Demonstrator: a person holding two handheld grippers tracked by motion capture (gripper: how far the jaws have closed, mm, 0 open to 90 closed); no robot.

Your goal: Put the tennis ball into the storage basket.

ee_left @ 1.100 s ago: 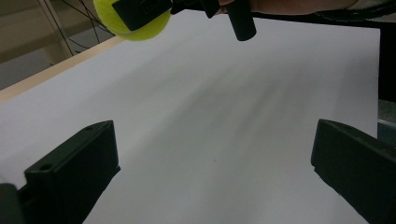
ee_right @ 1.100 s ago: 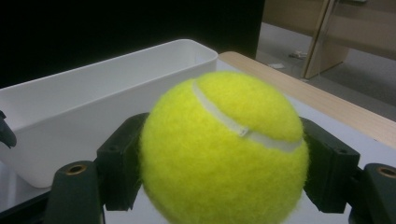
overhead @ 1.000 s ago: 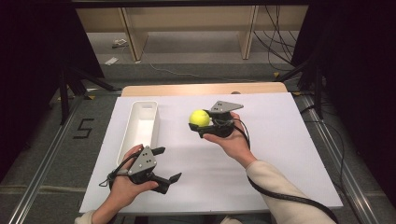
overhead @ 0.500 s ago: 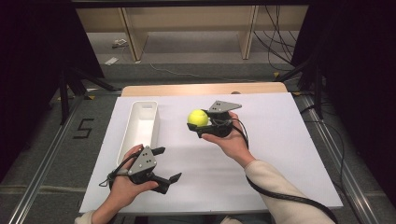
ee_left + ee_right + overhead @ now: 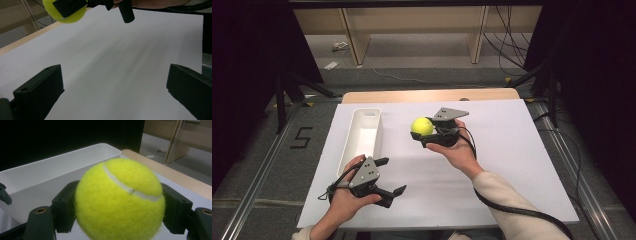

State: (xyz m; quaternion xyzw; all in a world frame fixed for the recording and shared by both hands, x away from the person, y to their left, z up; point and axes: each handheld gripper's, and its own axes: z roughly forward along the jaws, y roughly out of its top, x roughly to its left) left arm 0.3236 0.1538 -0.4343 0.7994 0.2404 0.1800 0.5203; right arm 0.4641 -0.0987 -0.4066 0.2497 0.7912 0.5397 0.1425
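Tennis ball [image 5: 422, 126] sits clamped between the jaws of my right tongs [image 5: 426, 131], lifted above the middle of the white tabletop [image 5: 512, 165]. Nearest to me, by the front edge toward the left corner, my left tongs [image 5: 391, 176] hang with their jaws spread wide, gripping nothing. Farther back on the left side lies the long white bin [image 5: 362, 137], just beyond the ball in my right gripper view.

place: lab recording booth | cues: black curtains [image 5: 247, 55], floor rails [image 5: 259, 175], white-topped table [image 5: 512, 150], loose cables [image 5: 507, 37]
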